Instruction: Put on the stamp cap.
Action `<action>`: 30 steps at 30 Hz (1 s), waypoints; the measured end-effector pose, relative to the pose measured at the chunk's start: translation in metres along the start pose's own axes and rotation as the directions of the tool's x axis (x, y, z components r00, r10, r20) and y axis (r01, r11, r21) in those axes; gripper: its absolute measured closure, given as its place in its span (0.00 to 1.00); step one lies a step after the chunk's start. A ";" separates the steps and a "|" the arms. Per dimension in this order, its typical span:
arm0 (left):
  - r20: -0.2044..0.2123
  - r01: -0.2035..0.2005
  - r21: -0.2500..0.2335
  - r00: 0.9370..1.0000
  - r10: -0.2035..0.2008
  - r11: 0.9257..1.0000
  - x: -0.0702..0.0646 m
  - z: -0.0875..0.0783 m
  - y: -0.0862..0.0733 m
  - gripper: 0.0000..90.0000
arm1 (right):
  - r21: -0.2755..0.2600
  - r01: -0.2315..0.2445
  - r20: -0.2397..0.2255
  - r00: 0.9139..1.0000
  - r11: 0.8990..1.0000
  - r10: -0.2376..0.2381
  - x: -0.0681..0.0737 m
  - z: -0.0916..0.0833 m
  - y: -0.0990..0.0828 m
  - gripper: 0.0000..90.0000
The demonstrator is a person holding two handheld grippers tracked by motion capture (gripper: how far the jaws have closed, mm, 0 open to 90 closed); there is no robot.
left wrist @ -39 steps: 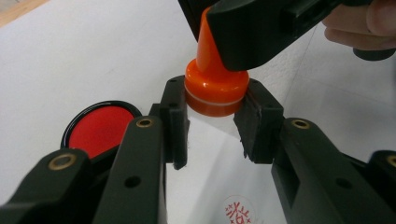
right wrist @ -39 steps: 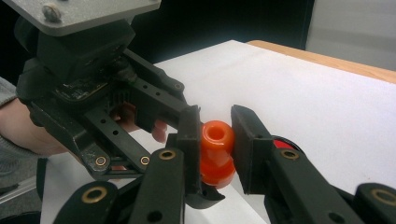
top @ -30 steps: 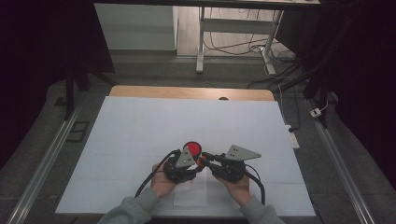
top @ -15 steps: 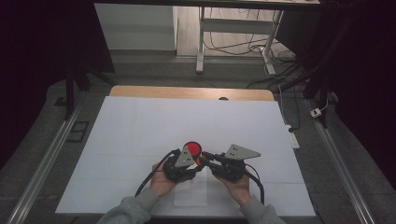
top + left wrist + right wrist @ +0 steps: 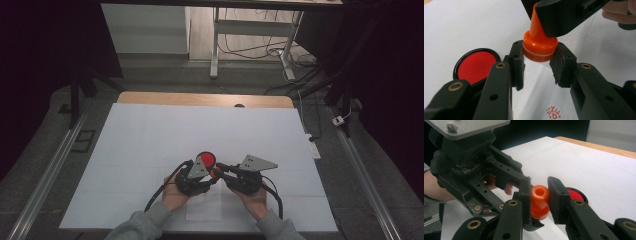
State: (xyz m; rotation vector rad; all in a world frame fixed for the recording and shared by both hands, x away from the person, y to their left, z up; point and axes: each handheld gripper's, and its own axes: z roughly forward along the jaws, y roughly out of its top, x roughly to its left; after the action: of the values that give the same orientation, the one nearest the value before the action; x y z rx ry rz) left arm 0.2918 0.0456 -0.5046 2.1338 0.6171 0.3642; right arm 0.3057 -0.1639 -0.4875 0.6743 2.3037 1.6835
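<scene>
Near the front edge of the desk [image 5: 150, 130], just behind a sheet of paper [image 5: 204, 210], the left gripper [image 5: 537, 66] clasps the broad base of an orange stamp [image 5: 539, 47]. The right gripper [image 5: 539, 192] clenches the stamp's handle. Just beyond lies a round red ink pad [image 5: 205, 160], well short of the far edge.

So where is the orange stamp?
The orange stamp is pinched between both grippers' fingers, beside the red ink pad, over the white paper.
</scene>
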 end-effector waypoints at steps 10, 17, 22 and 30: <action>0.004 0.011 0.009 1.000 -0.011 1.000 0.001 0.002 -0.001 0.65 | 0.000 0.004 0.002 1.000 1.000 -0.004 0.000 0.000 0.000 0.81; 0.013 0.009 0.032 1.000 -0.009 0.999 0.003 0.003 -0.003 0.51 | -0.005 0.004 0.004 1.000 1.000 -0.004 -0.001 -0.001 0.001 0.81; 0.014 0.022 0.040 1.000 -0.023 0.999 0.005 0.002 -0.005 0.43 | -0.011 0.004 0.006 1.000 1.000 -0.004 -0.002 -0.002 0.002 0.81; 0.002 0.044 0.040 0.999 -0.044 0.998 0.008 -0.008 -0.008 0.34 | -0.016 0.004 0.010 1.000 1.000 -0.004 -0.003 -0.004 0.003 0.81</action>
State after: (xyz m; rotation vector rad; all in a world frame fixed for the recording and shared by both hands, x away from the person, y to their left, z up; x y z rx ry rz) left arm 0.2925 0.0596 -0.5065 2.1552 0.6734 0.3266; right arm 0.3072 -0.1681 -0.4835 0.6731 2.2813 1.6909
